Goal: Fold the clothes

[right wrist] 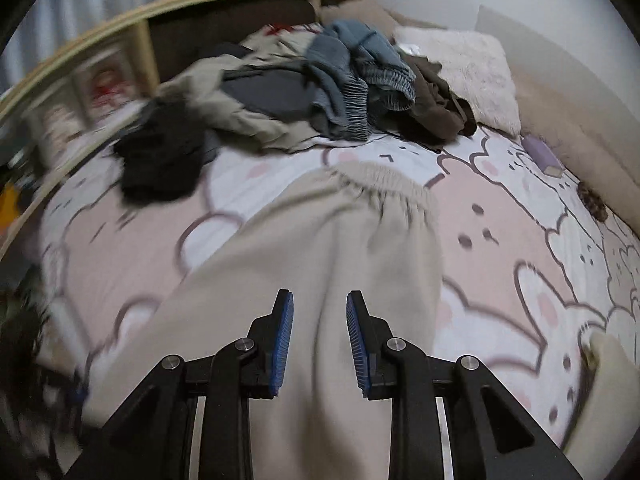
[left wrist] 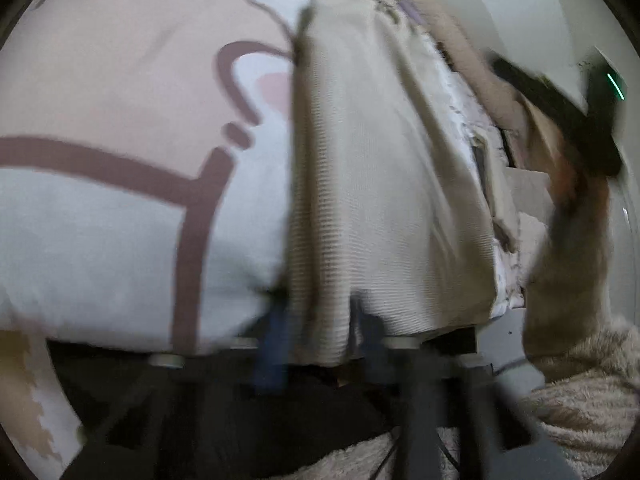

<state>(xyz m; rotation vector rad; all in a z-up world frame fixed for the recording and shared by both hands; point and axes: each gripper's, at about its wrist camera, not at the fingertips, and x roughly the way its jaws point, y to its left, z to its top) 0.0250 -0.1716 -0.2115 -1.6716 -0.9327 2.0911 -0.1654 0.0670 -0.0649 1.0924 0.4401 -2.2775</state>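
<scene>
Beige knit pants [right wrist: 304, 264] are laid lengthwise on the bunny-print bedsheet [right wrist: 500, 216], hem end near, elastic waistband [right wrist: 380, 184] far. Fabric is judged soft, light, limp, w/ some grip from the waffle texture; it'll sag and bunch if taken at one point, so hem corners or the waistband are judged best for hold. Left gripper [left wrist: 320, 340] is seen pitched down at the near cloth edge, jaws nearly together w/ fabric draped over and between them; view is blurred, looks clamped on pants. Right gripper [right wrist: 320, 340] is held above the pants, angled down, pads apart, nothing between. Further back: unfolded clothes pile [right wrist: 304, 92], fluffy pillow [right wrist: 460, 68].
</scene>
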